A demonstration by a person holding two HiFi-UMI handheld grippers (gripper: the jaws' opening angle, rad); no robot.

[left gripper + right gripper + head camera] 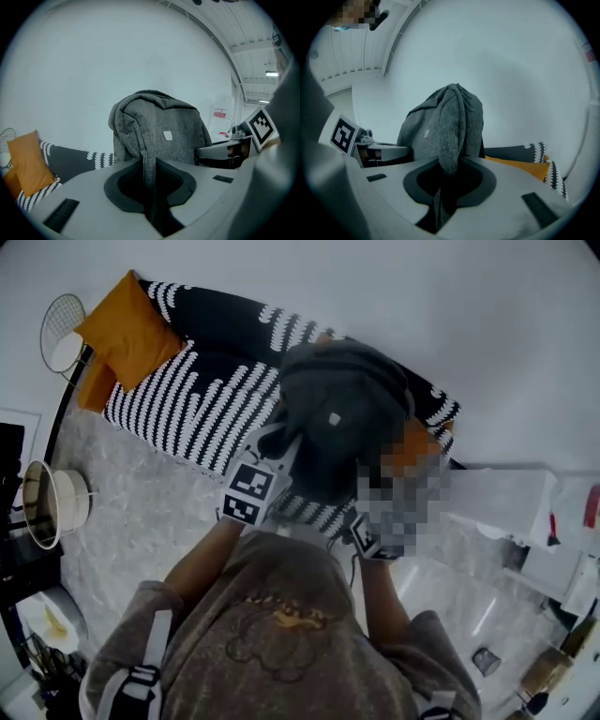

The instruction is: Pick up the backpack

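Note:
A grey fabric backpack (pixel 342 418) hangs in the air above a black-and-white patterned sofa (pixel 187 390), held between both grippers. In the left gripper view my left gripper (pixel 150 187) is shut on one grey shoulder strap (pixel 149 171), and the backpack's body (pixel 161 133) rises just beyond it. My right gripper (pixel 447 187) is shut on the other strap (pixel 450 150), the bag (pixel 436 131) close in front. From the head view the left gripper (pixel 272 465) sits at the bag's lower left, the right gripper (pixel 364 532) below it, partly under a mosaic patch.
An orange cushion (pixel 127 329) lies at the sofa's left end, another orange cushion (pixel 520 168) at its right. A round wire side table (pixel 61 329) and a metal bin (pixel 52 502) stand on the left. A white table (pixel 506 502) with items is on the right.

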